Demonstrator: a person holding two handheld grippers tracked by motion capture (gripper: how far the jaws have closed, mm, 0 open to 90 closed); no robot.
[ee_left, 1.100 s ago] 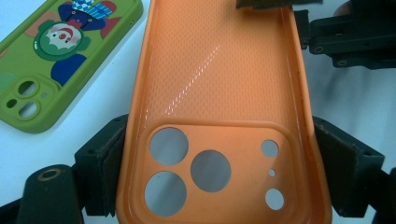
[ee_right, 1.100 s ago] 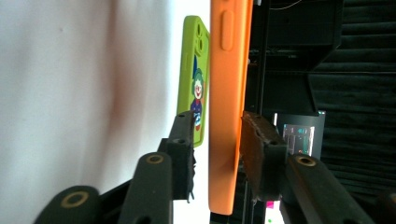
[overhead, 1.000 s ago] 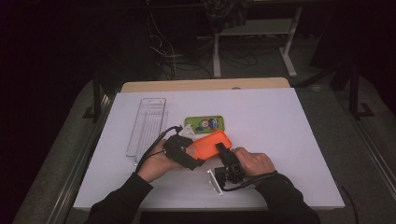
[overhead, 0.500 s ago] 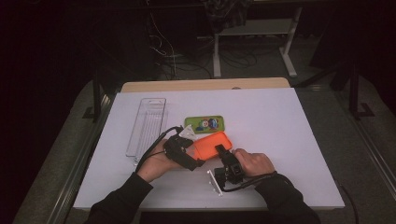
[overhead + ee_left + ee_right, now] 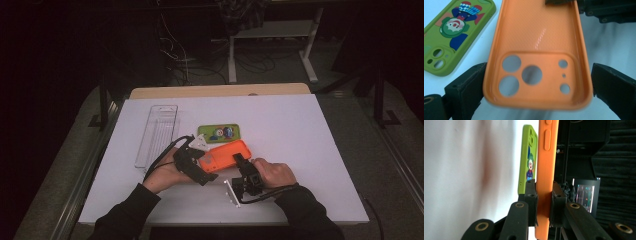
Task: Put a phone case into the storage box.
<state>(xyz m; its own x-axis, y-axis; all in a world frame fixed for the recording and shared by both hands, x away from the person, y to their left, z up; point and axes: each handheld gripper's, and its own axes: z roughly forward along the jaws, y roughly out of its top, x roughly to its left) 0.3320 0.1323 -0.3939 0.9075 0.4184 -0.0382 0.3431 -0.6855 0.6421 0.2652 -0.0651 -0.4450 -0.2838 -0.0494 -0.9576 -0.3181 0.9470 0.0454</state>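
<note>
The orange phone case [image 5: 226,154] sits just above the white surface [image 5: 300,150] near its middle, held between the 2 grippers, with the green cartoon case [image 5: 219,132] lying flat just beyond it on the far side. The right gripper [image 5: 543,195] is clamped on one long edge of the orange phone case, its jaws pressed on either face of the side wall, as the right gripper view shows plainly. The left gripper [image 5: 536,82] has just been spreading its jaws: they now stand clear on each side of the camera-hole end of the case, with a small gap at both sides, so it has let go while the case remains between them. By my reading, the work is a handover or a repositioning of the orange case: the transfer of the hold to the right gripper looks done, and what is left is drawing the left gripper away and carrying or setting the case where it belongs. A clear plastic tray [image 5: 157,134] lies on the left part of the surface, well apart from both cases. Past the far edge, the room is dark, with cables and the legs of a stand [image 5: 270,55] on the floor.
</note>
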